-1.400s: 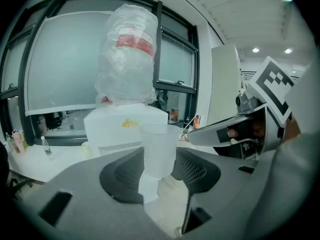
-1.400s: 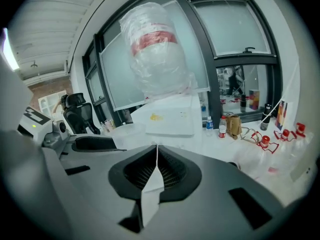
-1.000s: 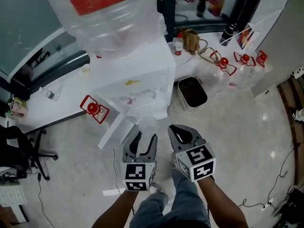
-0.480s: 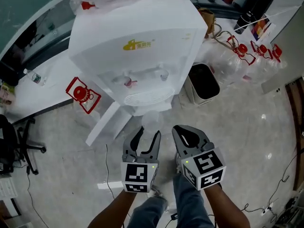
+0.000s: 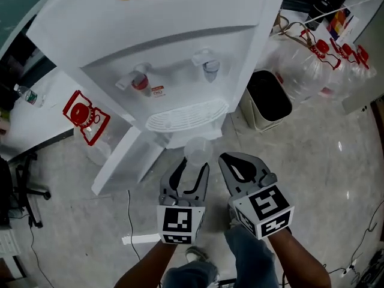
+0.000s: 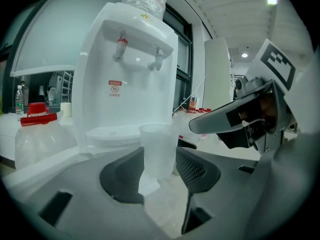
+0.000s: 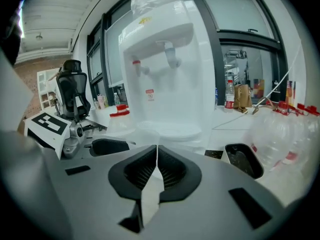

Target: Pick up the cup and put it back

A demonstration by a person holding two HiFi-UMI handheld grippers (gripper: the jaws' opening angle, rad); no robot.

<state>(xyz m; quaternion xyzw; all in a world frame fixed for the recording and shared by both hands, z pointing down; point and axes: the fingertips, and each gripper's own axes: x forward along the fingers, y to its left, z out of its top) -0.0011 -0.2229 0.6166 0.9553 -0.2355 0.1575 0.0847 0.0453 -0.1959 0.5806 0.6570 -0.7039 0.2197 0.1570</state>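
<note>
A clear plastic cup (image 5: 198, 148) stands upright between the jaws of my left gripper (image 5: 193, 164), which is shut on it. In the left gripper view the cup (image 6: 159, 140) is pinched by both dark pads, level with the drip tray (image 6: 107, 134) of the white water dispenser (image 6: 125, 79). The tray (image 5: 186, 116) lies just beyond the cup, under a red tap (image 5: 139, 80) and a grey tap (image 5: 207, 65). My right gripper (image 5: 231, 161) is shut and holds nothing, close to the right of the cup. From its own view the right gripper (image 7: 156, 159) faces the dispenser (image 7: 165, 69).
A dark-lined waste bin (image 5: 270, 101) stands on the floor right of the dispenser. Several water jugs with red caps (image 5: 327, 59) crowd the right. Another jug (image 5: 84, 117) sits left of the dispenser. An office chair (image 5: 24, 185) is at the far left.
Both grippers have sunk together, the left still carrying the cup. The dispenser's front with its taps and tray now fills the top of the head view, close ahead of the cup.
</note>
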